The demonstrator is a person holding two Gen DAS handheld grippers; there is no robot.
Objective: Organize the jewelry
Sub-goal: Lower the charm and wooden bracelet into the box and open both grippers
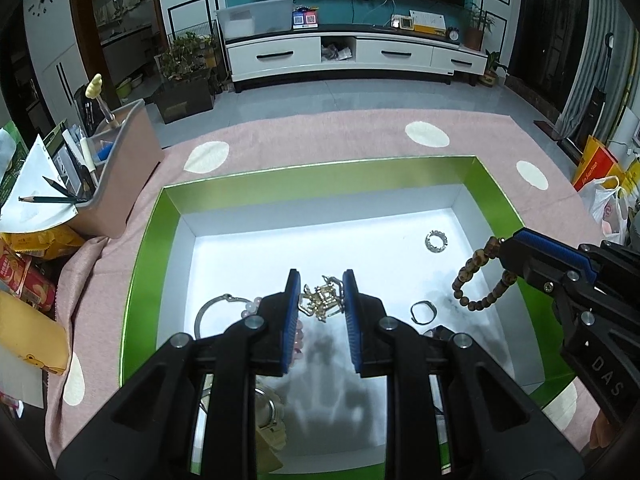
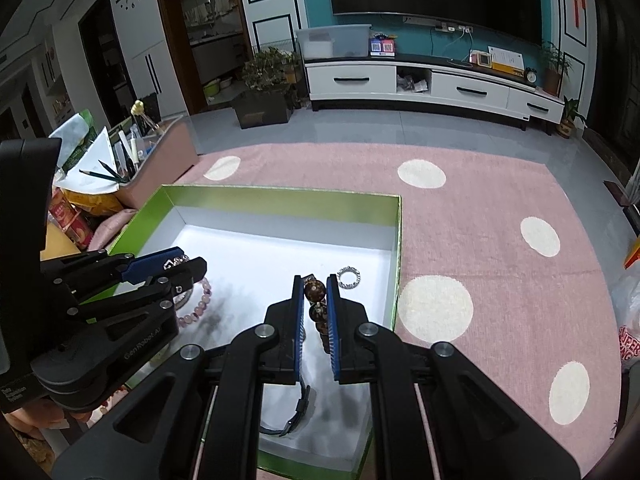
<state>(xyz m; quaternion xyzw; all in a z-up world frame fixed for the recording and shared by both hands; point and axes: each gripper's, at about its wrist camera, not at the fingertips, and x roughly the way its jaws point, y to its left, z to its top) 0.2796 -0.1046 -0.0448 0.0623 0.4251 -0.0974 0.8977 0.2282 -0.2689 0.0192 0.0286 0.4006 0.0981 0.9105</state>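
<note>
A green-rimmed box (image 1: 320,182) with a white floor lies on the pink cloth. My left gripper (image 1: 321,278) hovers over its middle, shut on a gold filigree ornament (image 1: 323,300). My right gripper (image 2: 315,280) is shut on a brown bead bracelet (image 2: 315,291), which dangles as a loop (image 1: 476,280) over the box's right side. Each gripper shows in the other's view: the right gripper (image 1: 505,245) and the left gripper (image 2: 186,263). On the box floor lie a silver studded ring (image 1: 436,241), a small dark ring (image 1: 423,311), a silver bangle (image 1: 208,314) and a pink bead bracelet (image 2: 196,308).
A dark watch (image 2: 296,412) lies in the box beneath my right gripper. A pink bin (image 1: 128,168) of pens and pencils stands left of the box, with snack packets (image 1: 28,276) beside it. The dotted pink cloth (image 2: 480,240) stretches to the right, where a plastic bag (image 1: 608,208) sits.
</note>
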